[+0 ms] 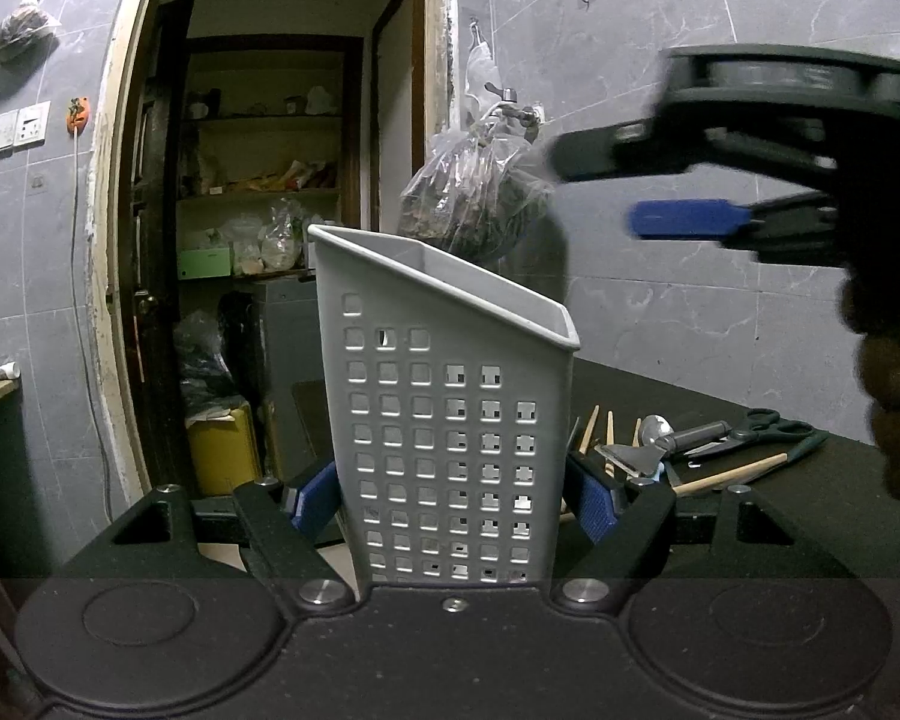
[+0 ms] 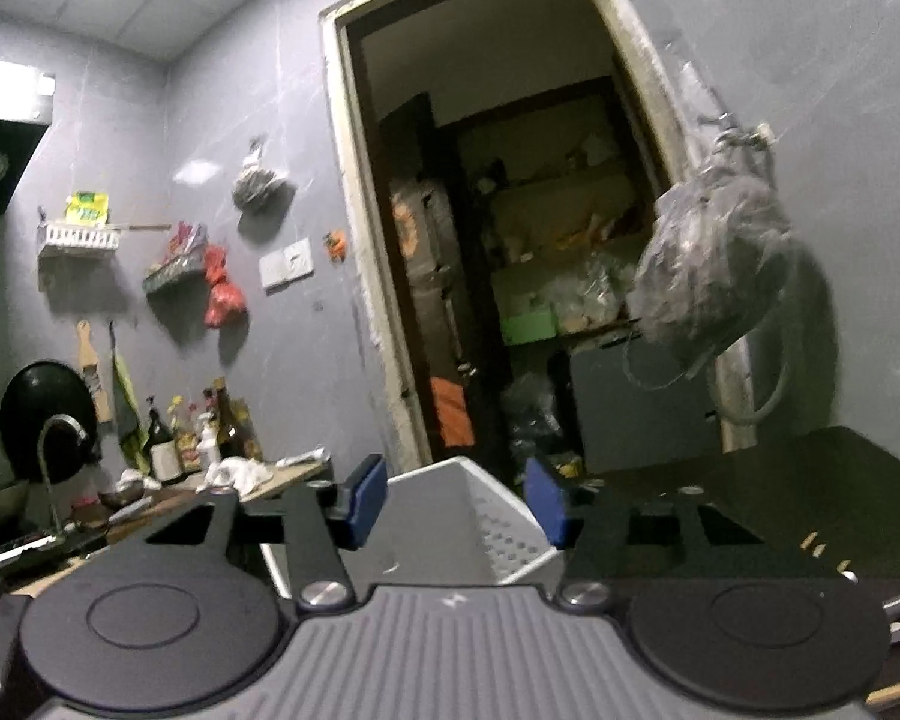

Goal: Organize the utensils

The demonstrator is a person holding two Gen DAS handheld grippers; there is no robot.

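Utensil holders: one grey perforated holder.
Scissors: one black-handled pair.
Metal scoops: one, beside the scissors.
Scrapers: one, with a flat metal blade.
Wooden sticks: at least four showed behind the holder; the exact count could not be told.
Grippers: two, left and right.

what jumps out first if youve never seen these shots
The tall grey perforated caddy fills the centre of the left wrist view, clamped by the left gripper. The right gripper hangs open and empty above its slanted rim. Scissors and wooden utensils lie on the dark counter behind.
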